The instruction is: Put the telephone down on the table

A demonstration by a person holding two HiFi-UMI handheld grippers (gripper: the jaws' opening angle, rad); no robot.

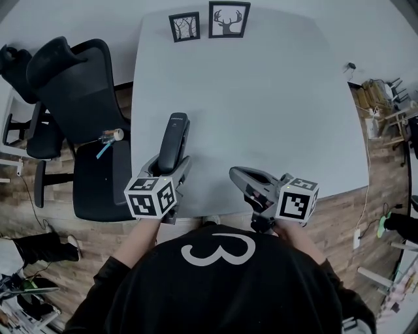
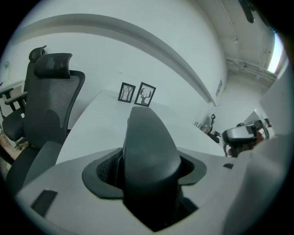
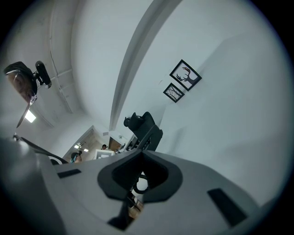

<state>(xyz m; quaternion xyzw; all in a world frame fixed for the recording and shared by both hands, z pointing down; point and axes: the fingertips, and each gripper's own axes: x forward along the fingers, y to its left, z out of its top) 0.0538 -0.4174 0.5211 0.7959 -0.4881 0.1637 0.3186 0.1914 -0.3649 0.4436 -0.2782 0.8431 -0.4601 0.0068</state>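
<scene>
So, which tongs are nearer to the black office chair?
Left. The left tongs, shut on the phone, are over the table edge next to the chair. The right tongs are further from it, beyond the left ones.

Office room. Mesh-backed office chairs point(image 1: 88, 98) stand beside a large white tabletop point(image 1: 281, 111). Two framed pictures point(image 1: 228, 19) stand at its far edge.
</scene>
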